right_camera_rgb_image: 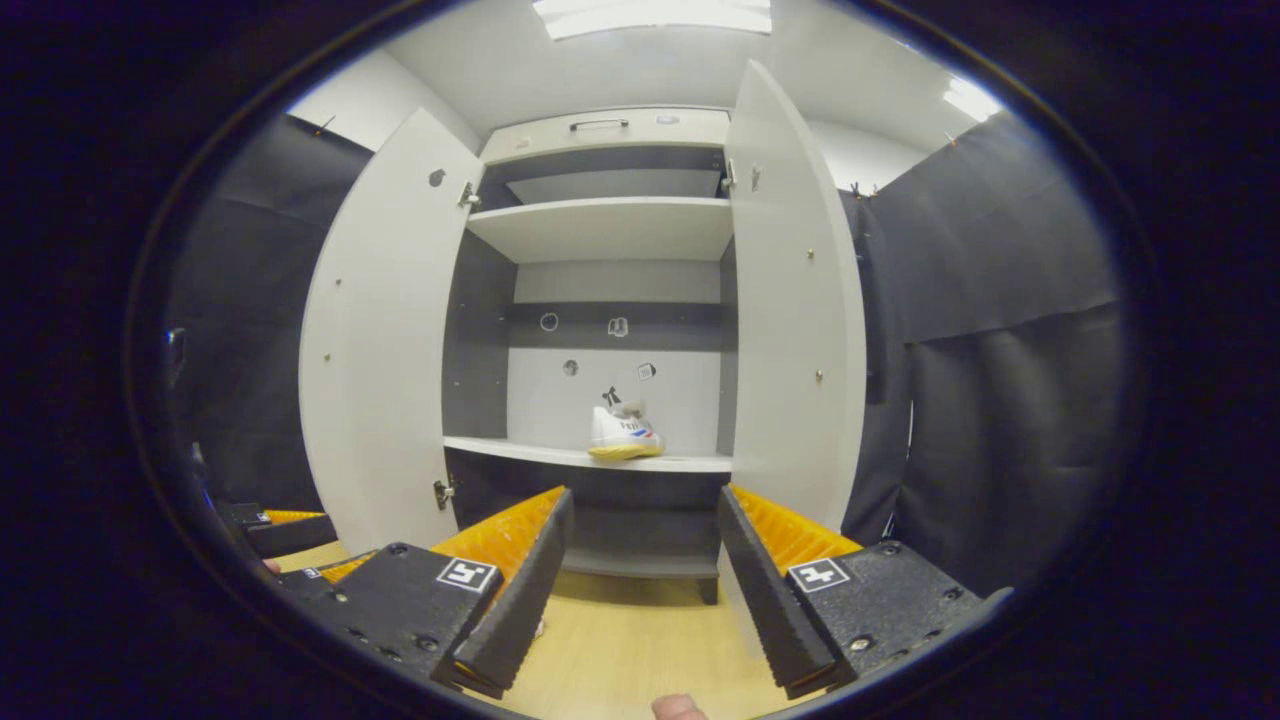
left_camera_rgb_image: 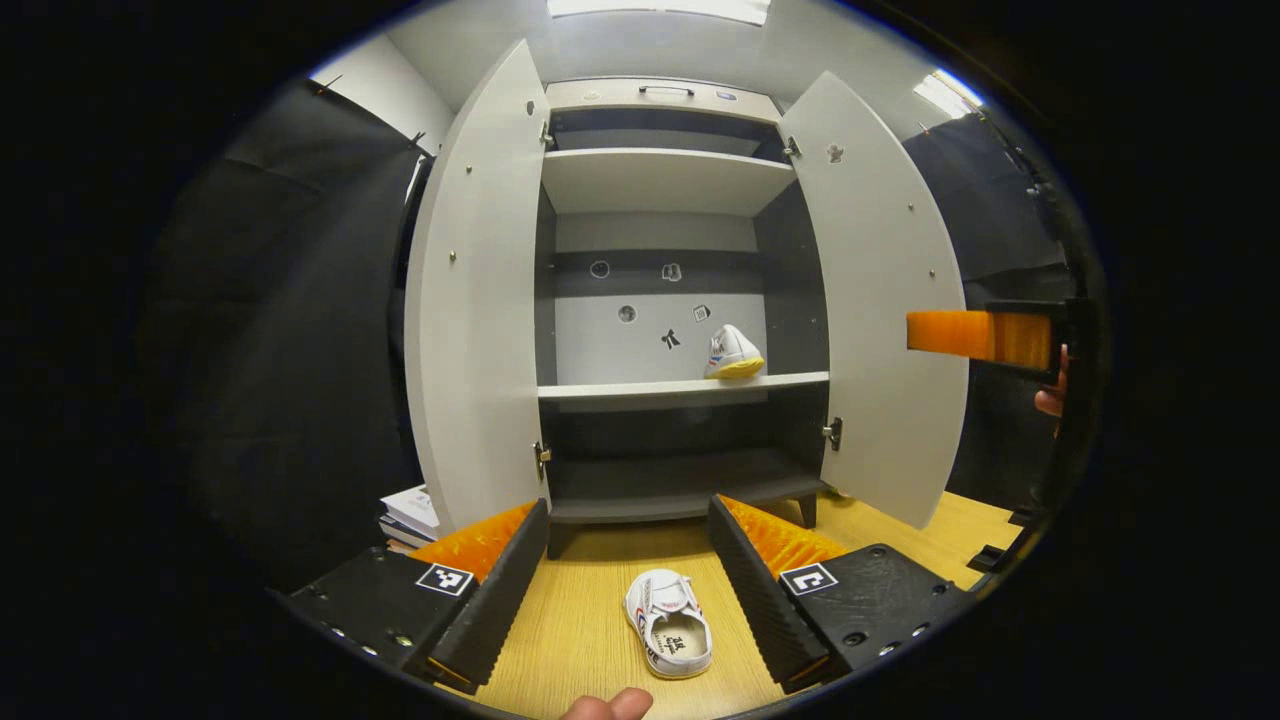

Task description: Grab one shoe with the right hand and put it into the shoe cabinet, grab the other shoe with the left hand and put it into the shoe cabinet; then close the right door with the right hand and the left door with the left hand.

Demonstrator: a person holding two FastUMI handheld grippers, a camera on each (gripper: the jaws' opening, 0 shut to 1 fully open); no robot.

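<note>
Left gripper (left_camera_rgb_image: 628,585): held open above the floor shoe (left_camera_rgb_image: 668,622).
Right gripper (right_camera_rgb_image: 645,590): held open, empty.
Shelf shoe (right_camera_rgb_image: 622,434): placed in the cabinet (right_camera_rgb_image: 600,228).
Doors: both swung open.

Two shoes: shelf shoe (left_camera_rgb_image: 733,354), floor shoe (left_camera_rgb_image: 668,622); one cabinet (left_camera_rgb_image: 660,180); two doors.
</note>
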